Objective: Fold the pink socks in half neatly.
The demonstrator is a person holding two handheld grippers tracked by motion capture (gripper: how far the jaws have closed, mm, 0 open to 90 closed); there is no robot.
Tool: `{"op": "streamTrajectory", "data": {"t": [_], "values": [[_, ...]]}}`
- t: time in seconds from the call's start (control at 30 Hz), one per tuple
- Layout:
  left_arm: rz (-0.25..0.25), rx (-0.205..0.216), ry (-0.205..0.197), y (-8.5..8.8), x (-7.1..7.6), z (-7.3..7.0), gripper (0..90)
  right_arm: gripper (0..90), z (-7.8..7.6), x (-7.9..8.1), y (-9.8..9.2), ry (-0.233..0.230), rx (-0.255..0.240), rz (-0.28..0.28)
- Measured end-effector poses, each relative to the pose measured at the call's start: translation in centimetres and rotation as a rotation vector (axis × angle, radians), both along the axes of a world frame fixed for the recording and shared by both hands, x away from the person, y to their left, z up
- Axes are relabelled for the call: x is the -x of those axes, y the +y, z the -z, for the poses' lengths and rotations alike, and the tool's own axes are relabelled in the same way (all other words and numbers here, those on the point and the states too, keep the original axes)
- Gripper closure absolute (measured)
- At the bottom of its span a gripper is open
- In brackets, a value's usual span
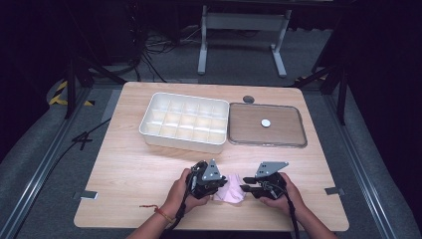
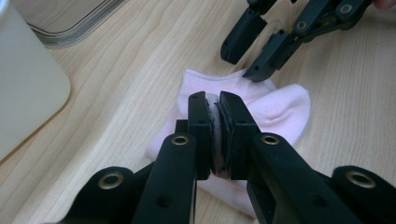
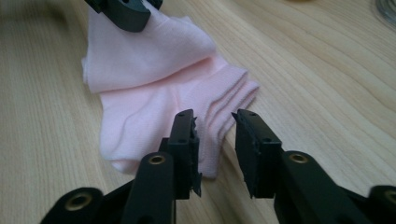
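A pair of pale pink socks (image 1: 232,192) lies partly folded on the wooden table (image 1: 129,169), near its front edge, between my two grippers. My left gripper (image 1: 220,184) comes in from the left and is shut on a raised fold of the pink socks (image 2: 280,114); fabric shows squeezed between its pads (image 2: 215,100). My right gripper (image 1: 245,188) faces it from the right and stands open, its jaws (image 3: 215,119) over the cuff edge of the socks (image 3: 149,60), gripping nothing. In the left gripper view the right gripper (image 2: 243,65) hovers just past the socks.
A white box with several compartments (image 1: 149,127) stands at the middle of the table. Its clear lid (image 1: 294,141) lies flat to its right with a small white disc (image 1: 265,122) on it. A dark round spot (image 1: 248,99) sits behind the lid.
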State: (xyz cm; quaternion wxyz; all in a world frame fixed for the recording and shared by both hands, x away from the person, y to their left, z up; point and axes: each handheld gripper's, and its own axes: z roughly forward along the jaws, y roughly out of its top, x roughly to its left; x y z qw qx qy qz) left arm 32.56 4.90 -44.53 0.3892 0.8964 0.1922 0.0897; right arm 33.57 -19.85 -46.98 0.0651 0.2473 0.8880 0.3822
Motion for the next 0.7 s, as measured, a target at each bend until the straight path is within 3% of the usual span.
{"op": "streamTrajectory", "data": {"t": [0.23, 0.37, 0.57, 0.7], "values": [[0.018, 0.0, 0.009, -1.0, 0.1, -0.1, 83.5, 79.0, 0.2, -0.1, 0.5, 0.031, -0.008, -0.014], [0.022, -0.022, 0.01, -1.5, 0.0, 0.2, 83.3, 79.0, 0.3, -0.1, 0.6, 0.035, -0.014, -0.015], [0.015, -0.018, 0.023, -2.2, -0.3, 0.5, 82.4, 78.9, 0.3, -0.1, 0.7, 0.03, -0.013, -0.016], [0.009, 0.012, 0.018, -2.3, -0.1, 0.4, 76.3, 76.7, 0.2, 0.0, 0.6, 0.025, -0.01, -0.015]]}}
